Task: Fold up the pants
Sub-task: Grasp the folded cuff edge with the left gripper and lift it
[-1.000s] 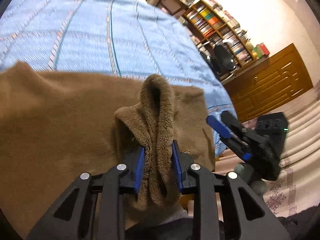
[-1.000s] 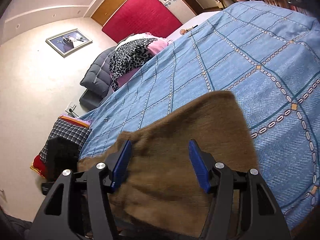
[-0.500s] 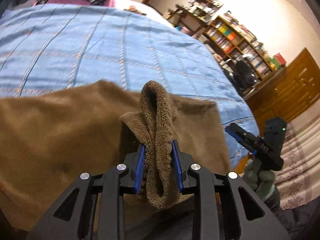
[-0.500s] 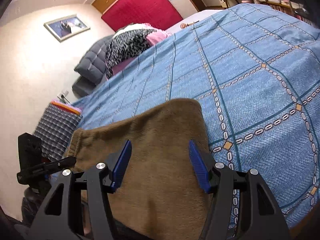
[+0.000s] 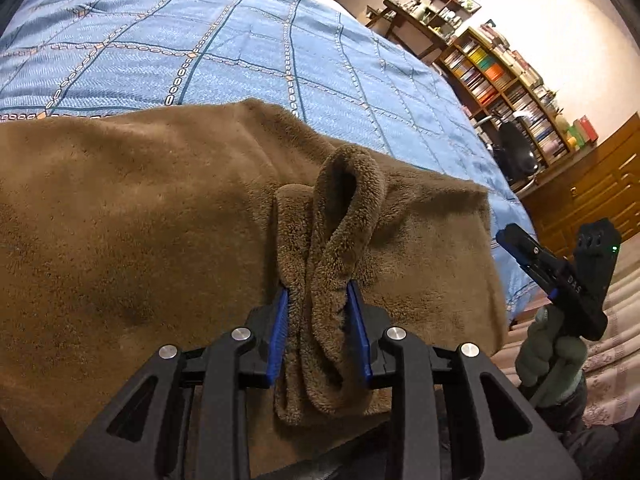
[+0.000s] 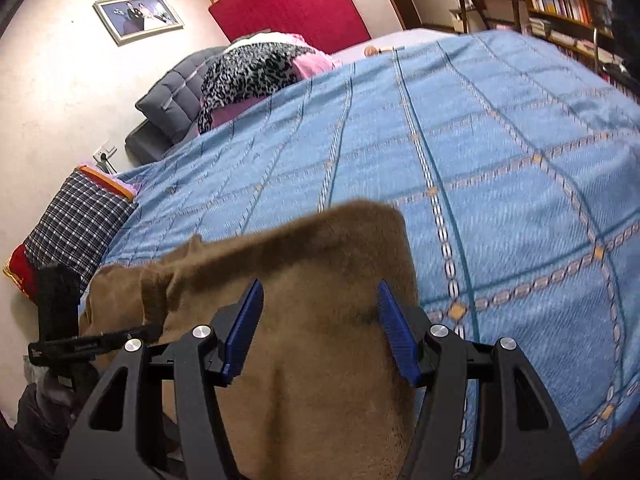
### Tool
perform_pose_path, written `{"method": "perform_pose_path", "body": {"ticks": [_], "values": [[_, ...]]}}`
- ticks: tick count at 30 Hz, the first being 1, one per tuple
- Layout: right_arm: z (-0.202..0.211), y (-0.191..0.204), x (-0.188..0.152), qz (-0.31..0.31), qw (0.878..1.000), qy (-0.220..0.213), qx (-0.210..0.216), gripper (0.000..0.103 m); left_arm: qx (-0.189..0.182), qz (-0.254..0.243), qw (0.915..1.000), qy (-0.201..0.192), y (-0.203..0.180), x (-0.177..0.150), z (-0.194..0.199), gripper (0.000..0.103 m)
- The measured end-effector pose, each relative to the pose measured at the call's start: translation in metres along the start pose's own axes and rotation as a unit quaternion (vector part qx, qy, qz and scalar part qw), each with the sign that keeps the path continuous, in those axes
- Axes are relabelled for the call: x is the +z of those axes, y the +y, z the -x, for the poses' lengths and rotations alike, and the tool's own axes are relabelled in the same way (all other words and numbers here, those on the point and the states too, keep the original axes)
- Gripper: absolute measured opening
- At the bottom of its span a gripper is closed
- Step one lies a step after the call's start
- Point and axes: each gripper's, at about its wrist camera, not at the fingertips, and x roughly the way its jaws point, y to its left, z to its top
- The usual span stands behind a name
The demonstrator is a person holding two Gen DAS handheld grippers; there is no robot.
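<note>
Brown fleece pants [image 5: 140, 220] lie spread across the near edge of a blue patterned bedspread [image 5: 240, 60]. My left gripper [image 5: 318, 288] holds a bunched fold of them that loops up ahead of the blue pads; its jaws are opening, with the fleece still filling the gap. In the right wrist view my right gripper [image 6: 319, 286] hovers open over the pants [image 6: 320, 380], with nothing between its fingers. The left gripper [image 6: 154, 329] shows at that view's left edge, on the pants' rumpled end. The right gripper [image 5: 506, 236] appears at the pants' right edge, held by a gloved hand [image 5: 552, 360].
Bedspread [image 6: 500, 160] stretches far beyond the pants. Pillows and a leopard-print blanket [image 6: 256, 76] pile up at the headboard, and a plaid cushion [image 6: 76, 224] sits beside the bed. A bookshelf [image 5: 500, 80], office chair [image 5: 516, 152] and wooden cabinet [image 5: 600, 192] stand to the right.
My left gripper has carried the fold across and slightly down over the pants, and its pads have parted a little. The right gripper has rolled and drifted, and the left gripper has come into its view.
</note>
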Motion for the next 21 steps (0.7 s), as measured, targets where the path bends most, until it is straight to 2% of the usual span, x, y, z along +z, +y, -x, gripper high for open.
{"method": "perform_pose_path", "body": {"ticks": [1, 4, 5, 8, 10, 11, 12, 14, 17, 21], "values": [[0.0, 0.002, 0.002, 0.002, 1.0, -0.002, 0.0, 0.061, -0.006, 0.001, 1.0, -0.002, -0.001, 0.0, 0.002, 0.033], [-0.004, 0.005, 0.002, 0.003, 1.0, 0.003, 0.0, 0.061, -0.018, 0.004, 0.9997, -0.017, -0.003, 0.001, 0.007, 0.07], [-0.007, 0.005, 0.001, 0.005, 1.0, 0.008, -0.001, 0.061, -0.023, 0.008, 0.9995, -0.021, -0.004, 0.002, 0.007, 0.071], [-0.015, 0.007, -0.002, 0.005, 1.0, 0.017, -0.006, 0.061, -0.033, 0.028, 0.999, -0.008, -0.008, 0.006, -0.009, 0.071], [-0.015, 0.01, -0.002, 0.006, 1.0, 0.016, -0.005, 0.061, -0.023, 0.033, 0.9992, -0.004, -0.01, 0.006, -0.021, 0.07], [-0.014, 0.011, 0.0, 0.008, 1.0, 0.012, -0.006, 0.061, -0.01, 0.032, 0.9994, -0.005, -0.011, 0.007, -0.025, 0.054], [-0.014, 0.012, 0.001, 0.011, 1.0, 0.01, -0.006, 0.061, 0.0, 0.031, 0.9995, -0.005, -0.011, 0.007, -0.026, 0.045], [-0.013, 0.015, 0.006, 0.018, 1.0, 0.005, -0.008, 0.061, -0.021, 0.041, 0.9989, -0.006, -0.008, 0.009, -0.022, 0.034], [-0.014, 0.021, 0.012, 0.032, 0.999, 0.004, -0.014, 0.061, -0.018, 0.014, 0.9996, -0.018, -0.014, 0.008, -0.008, 0.032], [-0.023, 0.04, 0.015, 0.074, 0.996, 0.006, -0.044, 0.061, 0.012, -0.02, 0.9986, -0.047, -0.024, 0.01, 0.019, 0.032]]}}
